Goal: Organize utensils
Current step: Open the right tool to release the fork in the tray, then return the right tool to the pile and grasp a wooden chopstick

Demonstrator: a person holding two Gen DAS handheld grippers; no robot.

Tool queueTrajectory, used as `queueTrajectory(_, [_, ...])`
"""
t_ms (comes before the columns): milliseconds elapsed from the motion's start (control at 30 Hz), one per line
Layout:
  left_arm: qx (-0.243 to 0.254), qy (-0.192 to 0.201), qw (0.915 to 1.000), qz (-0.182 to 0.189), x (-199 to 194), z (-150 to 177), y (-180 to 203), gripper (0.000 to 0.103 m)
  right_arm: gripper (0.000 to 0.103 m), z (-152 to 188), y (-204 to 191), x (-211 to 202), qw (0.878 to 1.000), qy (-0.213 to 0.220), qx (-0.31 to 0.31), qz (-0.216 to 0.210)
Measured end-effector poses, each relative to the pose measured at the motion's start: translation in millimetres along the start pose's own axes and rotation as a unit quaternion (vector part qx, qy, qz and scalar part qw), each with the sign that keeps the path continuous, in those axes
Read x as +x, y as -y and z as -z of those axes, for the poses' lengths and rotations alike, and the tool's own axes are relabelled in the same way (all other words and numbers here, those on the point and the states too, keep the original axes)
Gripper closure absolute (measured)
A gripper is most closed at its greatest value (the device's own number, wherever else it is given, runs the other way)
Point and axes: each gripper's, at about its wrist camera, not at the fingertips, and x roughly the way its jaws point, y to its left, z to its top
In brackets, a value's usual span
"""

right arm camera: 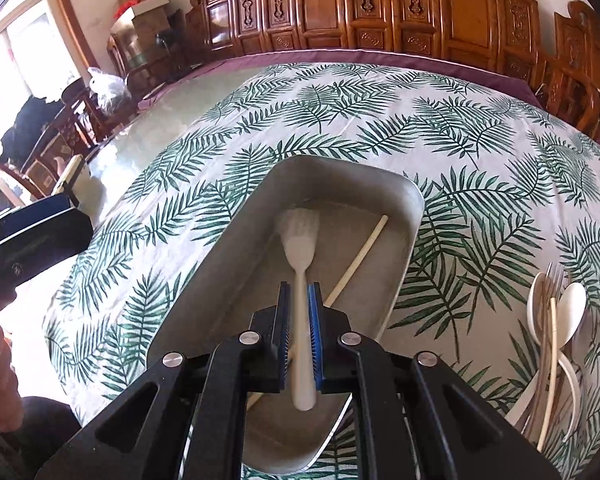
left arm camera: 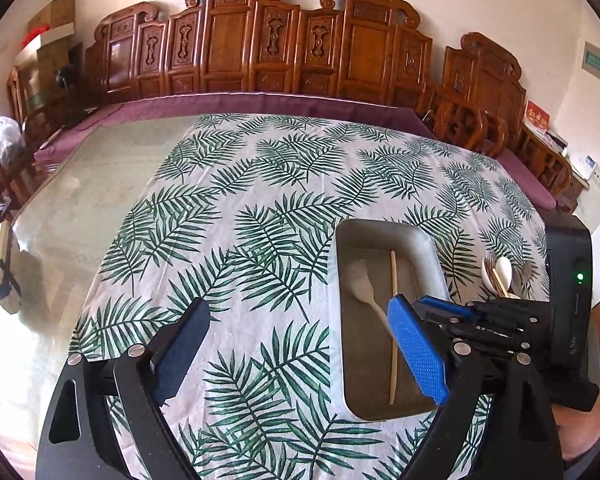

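A metal tray (left arm camera: 380,229) (right arm camera: 228,252) lies on the leaf-print cloth. In it lies a single chopstick (left arm camera: 393,328) (right arm camera: 358,258). My right gripper (right arm camera: 299,292) is shut on the handle of a white plastic fork (right arm camera: 300,240) and holds it over the tray; the fork also shows in the left wrist view (left arm camera: 364,286). A pile of white spoons, forks and chopsticks (right arm camera: 556,336) (left arm camera: 500,276) lies on the cloth right of the tray. My left gripper (left arm camera: 296,320) is open and empty, above the cloth left of the tray.
The leaf-print cloth (left arm camera: 260,208) covers the right part of a glass-topped table (left arm camera: 92,184). Carved wooden chairs (left arm camera: 260,40) line the far edge. A phone-like object (left arm camera: 2,268) sits at the table's left edge.
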Motion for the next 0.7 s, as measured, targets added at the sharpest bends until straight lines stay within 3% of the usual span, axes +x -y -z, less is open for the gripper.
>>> queueTrajectory(233, [0.018, 0.004, 0.9997, 0.017, -3, 2, 20, 0.016, 0.09, 17, 20, -43, 0.999, 0.028, -0.011, 0.019])
queueTrajectory(467, [0.054, 0.01, 0.9973, 0.049, -8, 9, 67, 0.016, 0.08, 43, 59, -109, 0.997, 0.053, -0.005, 0.061])
queueTrajectory(700, [0.101, 0.009, 0.9924, 0.07, -9, 21, 117, 0.016, 0.08, 73, 100, -160, 0.993, 0.064, 0.015, 0.102])
